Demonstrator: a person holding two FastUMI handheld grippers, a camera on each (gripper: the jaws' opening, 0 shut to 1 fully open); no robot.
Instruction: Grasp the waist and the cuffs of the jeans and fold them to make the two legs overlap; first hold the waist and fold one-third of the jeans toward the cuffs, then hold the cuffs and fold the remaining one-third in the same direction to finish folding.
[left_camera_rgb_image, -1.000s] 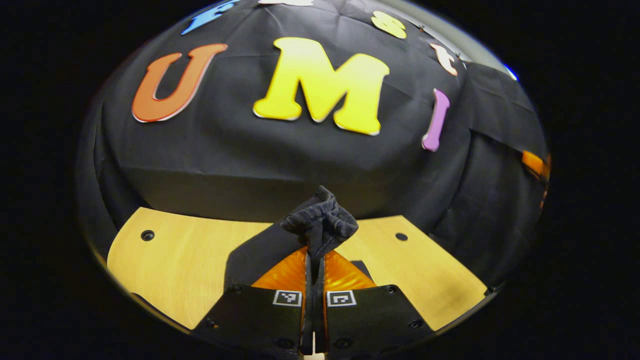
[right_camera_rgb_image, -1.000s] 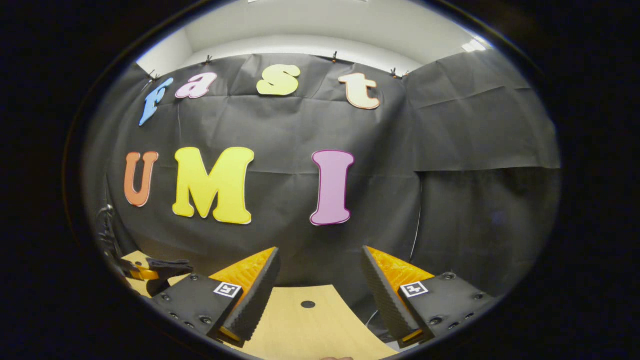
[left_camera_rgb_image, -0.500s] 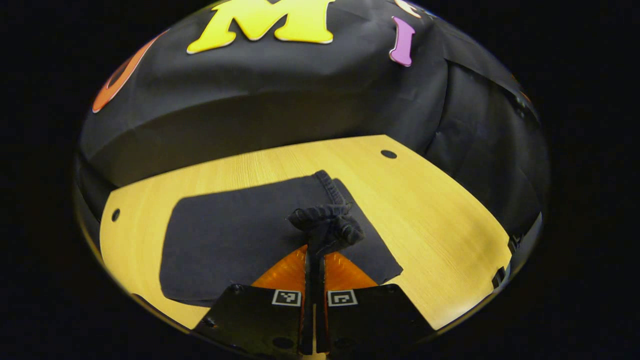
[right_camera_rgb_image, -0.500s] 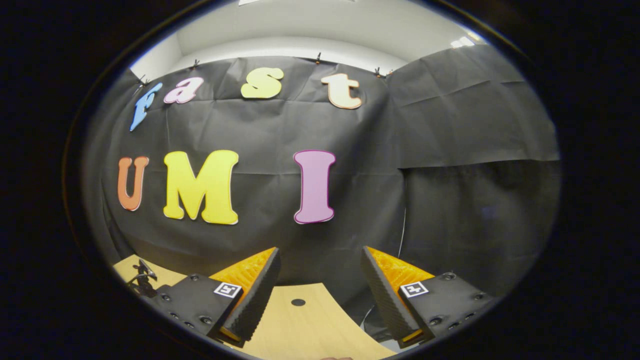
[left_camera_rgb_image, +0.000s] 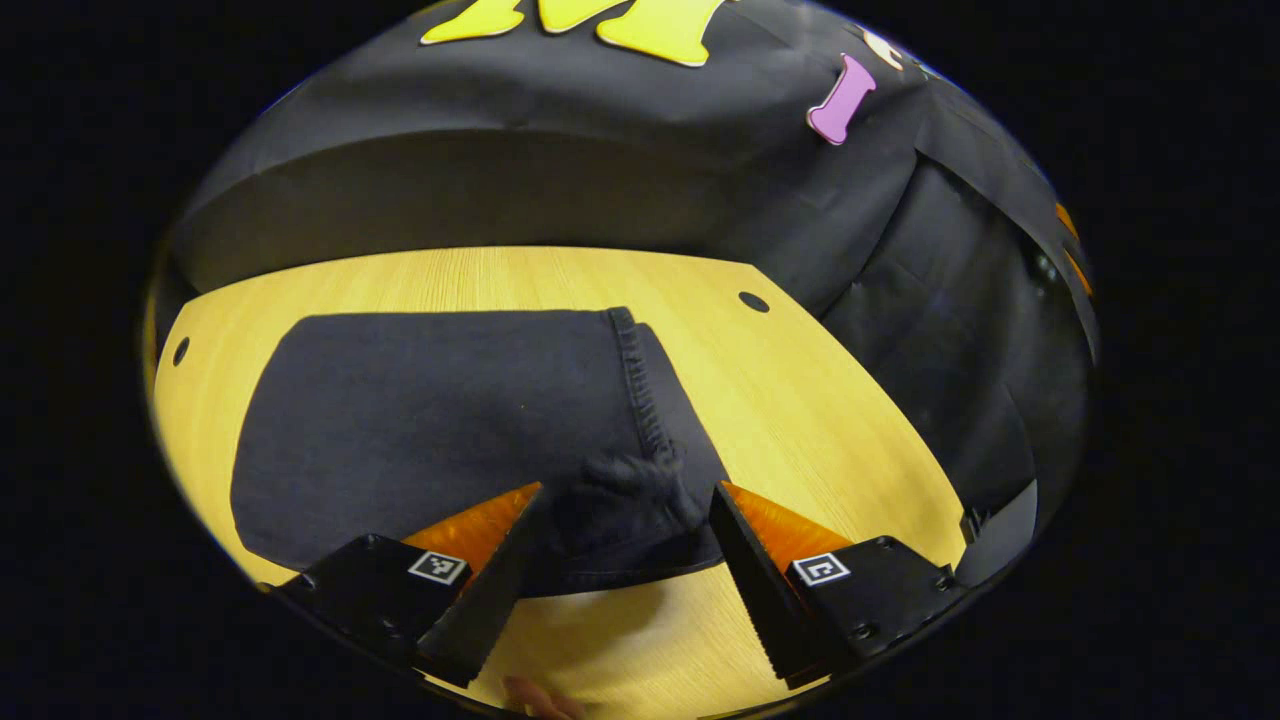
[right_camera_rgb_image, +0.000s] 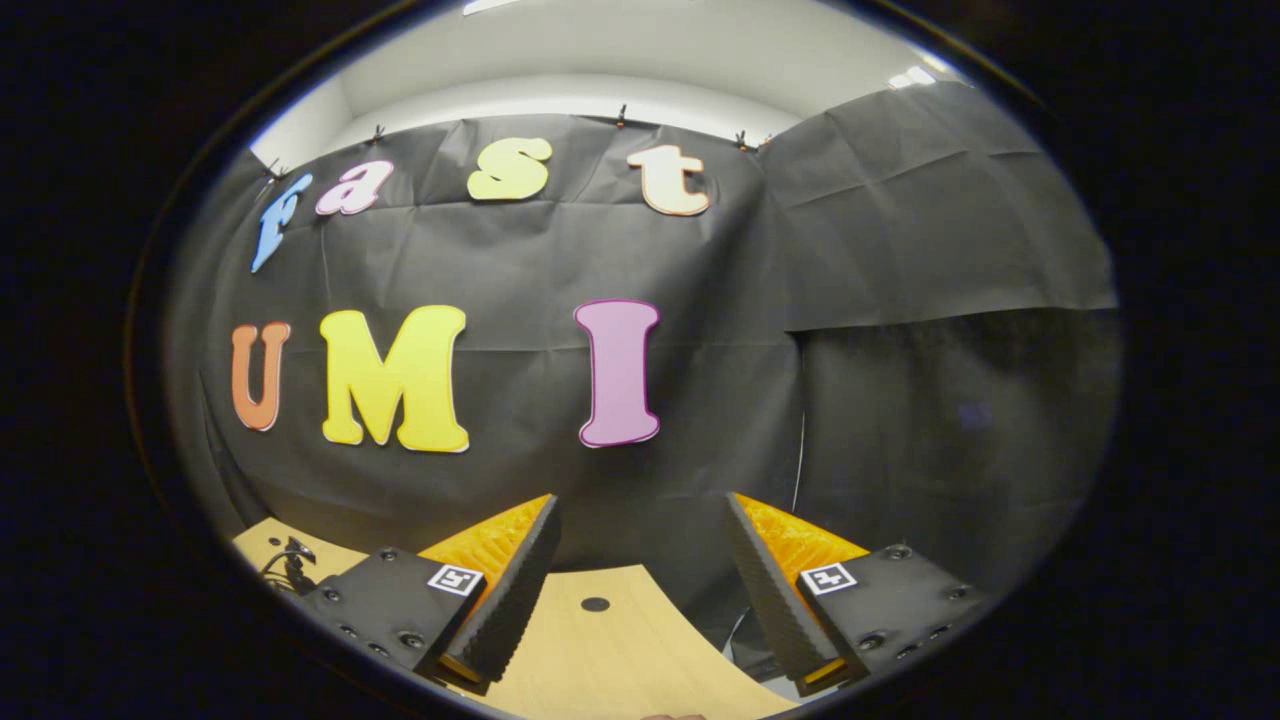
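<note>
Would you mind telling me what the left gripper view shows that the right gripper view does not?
Left gripper view: the folded jeans lying flat, with the open left hand-held gripper at their bunched near edge. Right gripper view: the open right hand-held gripper holding nothing, a white ceiling above the cloth wall, and a cable at the table's left edge. Both: the wooden table and the black cloth wall.
</note>
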